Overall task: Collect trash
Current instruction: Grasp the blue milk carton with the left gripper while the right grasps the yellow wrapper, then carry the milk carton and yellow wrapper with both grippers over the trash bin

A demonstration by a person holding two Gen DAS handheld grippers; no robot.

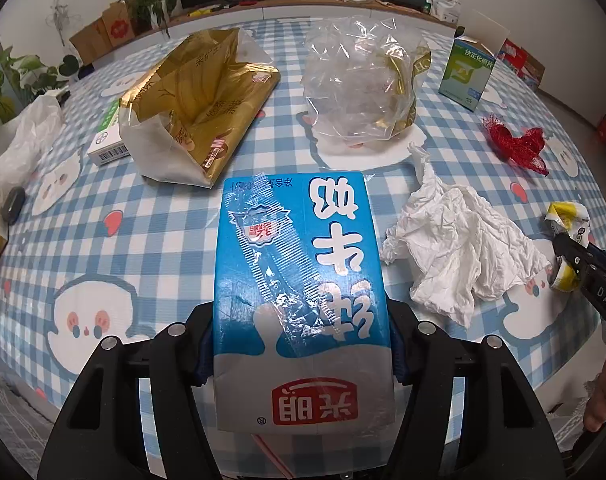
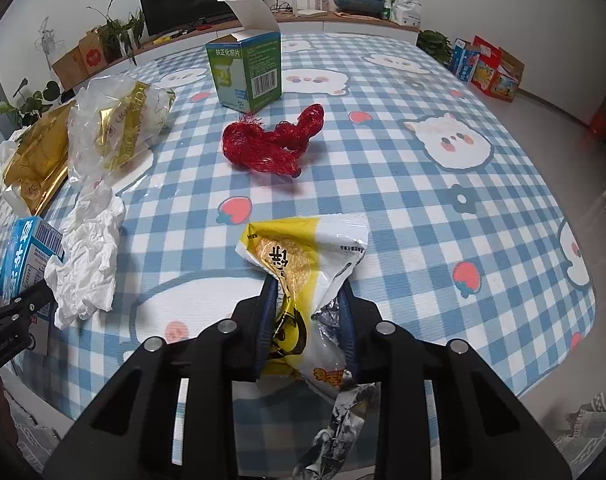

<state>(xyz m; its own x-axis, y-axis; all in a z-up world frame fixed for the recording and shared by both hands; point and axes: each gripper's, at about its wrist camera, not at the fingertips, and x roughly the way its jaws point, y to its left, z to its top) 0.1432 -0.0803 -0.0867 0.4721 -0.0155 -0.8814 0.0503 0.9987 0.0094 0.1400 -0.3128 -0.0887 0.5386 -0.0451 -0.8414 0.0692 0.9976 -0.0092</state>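
Two pickups are in hand at once: the left gripper (image 1: 303,356) has its fingers clamped on the blue-and-white milk carton (image 1: 301,280), and the right gripper (image 2: 307,320) pinches the yellow-and-white foil snack wrapper (image 2: 303,264), just beside the crumpled white tissue (image 2: 89,256). Both need lifting off the checked bench (image 2: 423,208) next, I judge; no bin is visible.

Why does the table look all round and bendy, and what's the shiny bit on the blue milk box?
Left wrist view: the fisheye lens bends the checked tablecloth into a dome, and light glints off the clear wrap on the milk carton. Right wrist view: same bending, with dark corners; the red mesh net looks sharp.
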